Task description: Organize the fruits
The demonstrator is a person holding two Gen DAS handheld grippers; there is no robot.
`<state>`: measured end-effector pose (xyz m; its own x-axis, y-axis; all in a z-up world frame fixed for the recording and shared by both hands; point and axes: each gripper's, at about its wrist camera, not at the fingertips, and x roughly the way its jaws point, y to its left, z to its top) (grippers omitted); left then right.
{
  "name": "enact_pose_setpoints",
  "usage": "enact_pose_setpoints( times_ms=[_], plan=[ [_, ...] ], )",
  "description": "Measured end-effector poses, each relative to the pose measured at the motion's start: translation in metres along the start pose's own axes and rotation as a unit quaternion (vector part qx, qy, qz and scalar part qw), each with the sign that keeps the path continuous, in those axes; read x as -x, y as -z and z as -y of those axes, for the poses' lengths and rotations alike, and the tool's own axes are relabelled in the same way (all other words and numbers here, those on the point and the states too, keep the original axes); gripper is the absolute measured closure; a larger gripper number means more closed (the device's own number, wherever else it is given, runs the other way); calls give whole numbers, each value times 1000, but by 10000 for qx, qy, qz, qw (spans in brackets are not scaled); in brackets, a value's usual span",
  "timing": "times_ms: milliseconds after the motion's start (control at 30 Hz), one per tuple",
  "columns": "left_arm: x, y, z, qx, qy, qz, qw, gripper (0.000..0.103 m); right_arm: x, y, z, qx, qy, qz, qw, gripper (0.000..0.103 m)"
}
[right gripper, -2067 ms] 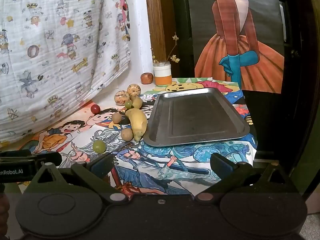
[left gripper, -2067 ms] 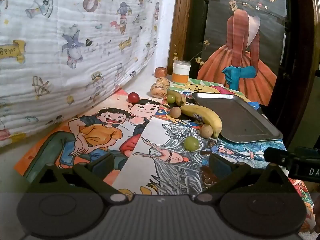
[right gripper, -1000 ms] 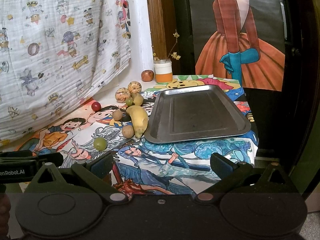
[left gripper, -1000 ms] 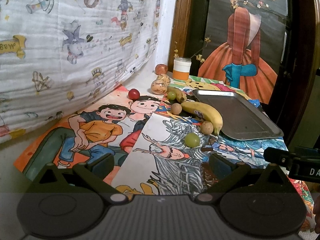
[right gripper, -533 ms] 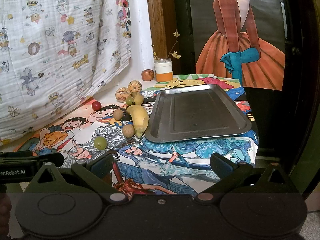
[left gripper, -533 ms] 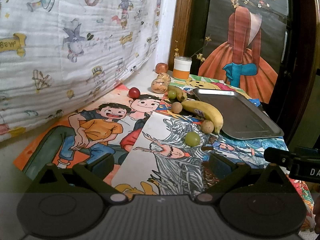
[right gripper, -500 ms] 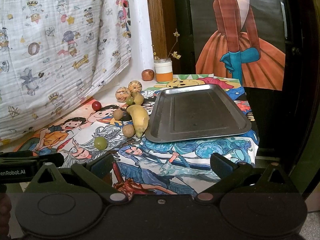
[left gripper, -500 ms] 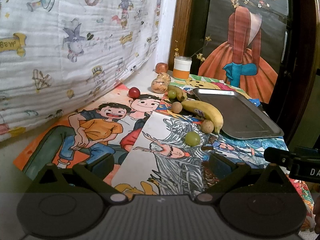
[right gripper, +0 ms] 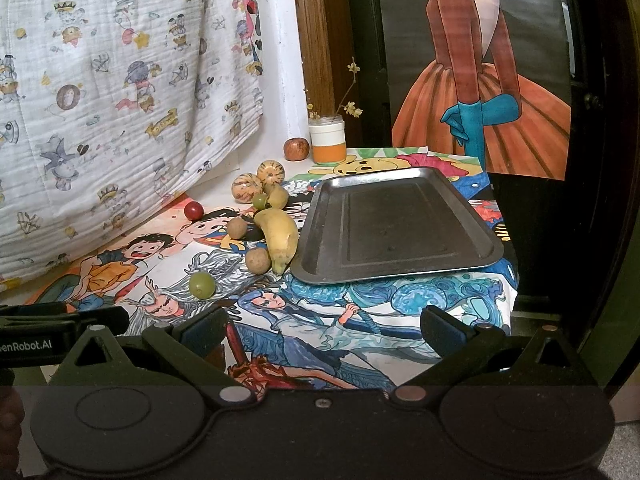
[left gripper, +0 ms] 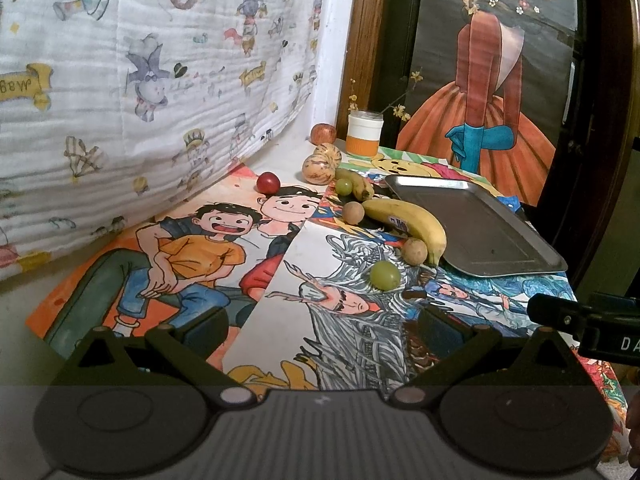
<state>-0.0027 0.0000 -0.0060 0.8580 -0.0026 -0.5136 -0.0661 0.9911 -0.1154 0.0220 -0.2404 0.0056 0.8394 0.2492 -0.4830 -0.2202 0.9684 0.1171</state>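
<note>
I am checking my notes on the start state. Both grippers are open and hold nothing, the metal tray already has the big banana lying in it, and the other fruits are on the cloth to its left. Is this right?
Not quite. The metal tray is empty; the big banana lies on the cloth beside the tray's left edge, as the right wrist view shows. The rest holds: left gripper and right gripper are open and hold nothing.

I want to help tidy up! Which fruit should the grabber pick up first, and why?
Probably move the left gripper forward to the green grape. Its jaws are open and empty, and this grape lies nearest, apart from the other fruit. The metal tray has nothing on it, so any fruit could go there.
</note>
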Motion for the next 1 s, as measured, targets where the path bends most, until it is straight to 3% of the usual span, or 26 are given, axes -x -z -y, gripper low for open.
enact_pose_setpoints(
  times_ms=[667,1000],
  plan=[
    [-2,-2,-3,83,-12,-96,9999,0,-2,-5,3,20,0,-22,10000,0],
    [-8,-22,-24,312,-66,-278,9991,0,-9,-25,9,549,-156,-69,9983,0]
  ],
)
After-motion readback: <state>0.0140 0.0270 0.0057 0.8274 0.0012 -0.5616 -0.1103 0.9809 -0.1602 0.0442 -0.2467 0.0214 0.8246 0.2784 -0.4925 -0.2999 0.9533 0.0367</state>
